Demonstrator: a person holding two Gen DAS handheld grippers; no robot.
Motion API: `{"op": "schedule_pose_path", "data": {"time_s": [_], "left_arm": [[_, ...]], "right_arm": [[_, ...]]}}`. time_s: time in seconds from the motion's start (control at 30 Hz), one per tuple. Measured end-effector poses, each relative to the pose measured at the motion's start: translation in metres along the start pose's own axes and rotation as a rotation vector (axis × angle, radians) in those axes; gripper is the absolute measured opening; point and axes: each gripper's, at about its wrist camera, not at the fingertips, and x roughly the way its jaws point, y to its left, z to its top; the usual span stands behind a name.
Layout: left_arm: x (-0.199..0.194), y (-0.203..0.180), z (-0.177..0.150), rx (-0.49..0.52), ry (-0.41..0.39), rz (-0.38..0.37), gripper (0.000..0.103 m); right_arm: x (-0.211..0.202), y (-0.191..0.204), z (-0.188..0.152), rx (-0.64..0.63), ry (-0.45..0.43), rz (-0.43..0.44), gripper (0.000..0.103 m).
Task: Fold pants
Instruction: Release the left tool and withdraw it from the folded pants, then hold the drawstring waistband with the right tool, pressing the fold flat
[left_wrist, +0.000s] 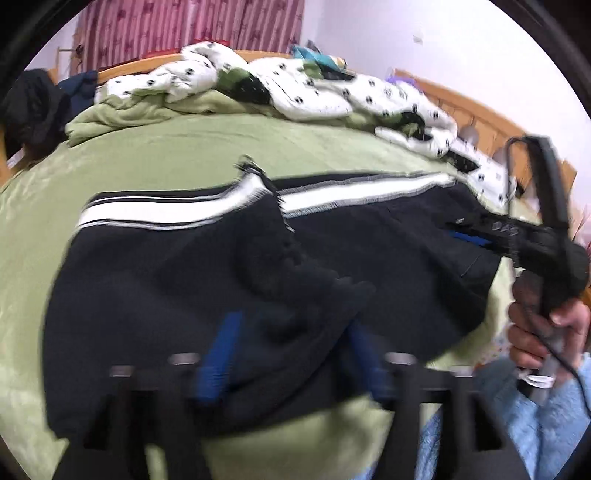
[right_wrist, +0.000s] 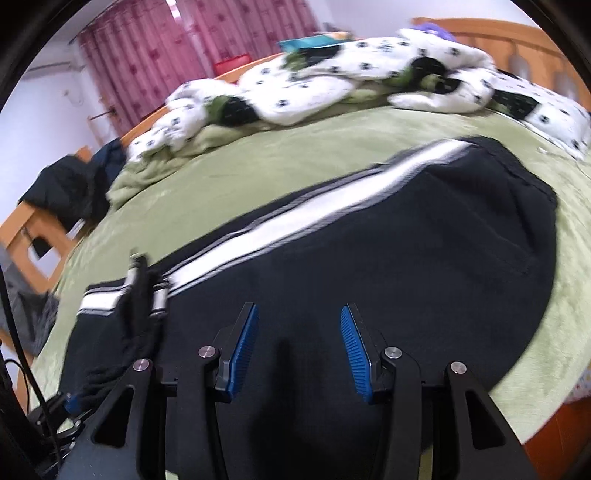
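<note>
In the left wrist view, the left gripper (left_wrist: 291, 354) sat at the bottom centre of the frame, badly blurred. Its blue pads (left_wrist: 218, 358) stood apart with a bunch of black cloth between them, but through the blur I could not tell whether the jaws pinched that cloth or merely straddled it. The black pants (left_wrist: 166, 288) with a white side stripe filled the middle of the frame, lying across the green bed cover (left_wrist: 166, 147) and folded over themselves near the centre. At the right edge, a hand (left_wrist: 543, 332) gripped the handle of the right gripper.

In the right wrist view, the right gripper (right_wrist: 299, 350) occupied the lower centre, its jaws spread wide and holding nothing. The pants (right_wrist: 406, 258) lay just beyond and beneath them, stretching toward the upper right, the stripe running diagonally. A rumpled white spotted quilt (right_wrist: 314, 88) lay along the top of the frame.
</note>
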Motion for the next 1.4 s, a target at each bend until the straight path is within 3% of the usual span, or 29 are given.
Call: {"op": "schedule_pose_path", "data": {"time_s": [0.1,0.23,0.37,0.5,0.57,0.6,0.63,0.73,0.97,1.17,1.4], "left_arm": [[-0.033,0.025,-0.010,-0.016,-0.058,-0.010,0.073],[-0.059,0.070,-0.026,-0.030,-0.051,0.155,0.074],[-0.071,0.124,-0.042,-0.127,-0.021,0.254,0.074],[-0.079,0.162,-0.053,-0.270,-0.007,0.217,0.074],[-0.082,0.171,-0.057,-0.308,-0.017,0.204,0.074],[-0.083,0.174,-0.059,-0.317,-0.022,0.200,0.074],[-0.084,0.177,-0.060,-0.326,-0.025,0.197,0.074],[-0.081,0.181,-0.061,-0.344,-0.024,0.181,0.074],[-0.079,0.190,-0.069,-0.343,0.000,0.169,0.074],[-0.076,0.211,-0.074,-0.429,0.013,0.107,0.074],[-0.076,0.223,-0.079,-0.482,0.014,0.081,0.074]], "right_arm": [[-0.001,0.035,-0.004,-0.063,0.020,0.078,0.046],[0.003,0.096,-0.019,-0.170,0.073,0.210,0.046],[0.019,0.137,-0.036,-0.277,0.127,0.195,0.046],[0.033,0.152,-0.054,-0.343,0.197,0.185,0.034],[0.034,0.158,-0.062,-0.391,0.179,0.142,0.034],[0.035,0.159,-0.064,-0.410,0.173,0.124,0.029],[0.035,0.160,-0.065,-0.419,0.170,0.113,0.017],[0.028,0.156,-0.064,-0.406,0.146,0.127,0.010],[-0.002,0.135,-0.056,-0.286,0.060,0.201,0.009],[0.020,0.140,-0.071,-0.297,0.144,0.124,0.009],[0.017,0.135,-0.064,-0.251,0.153,0.143,0.011]]}}
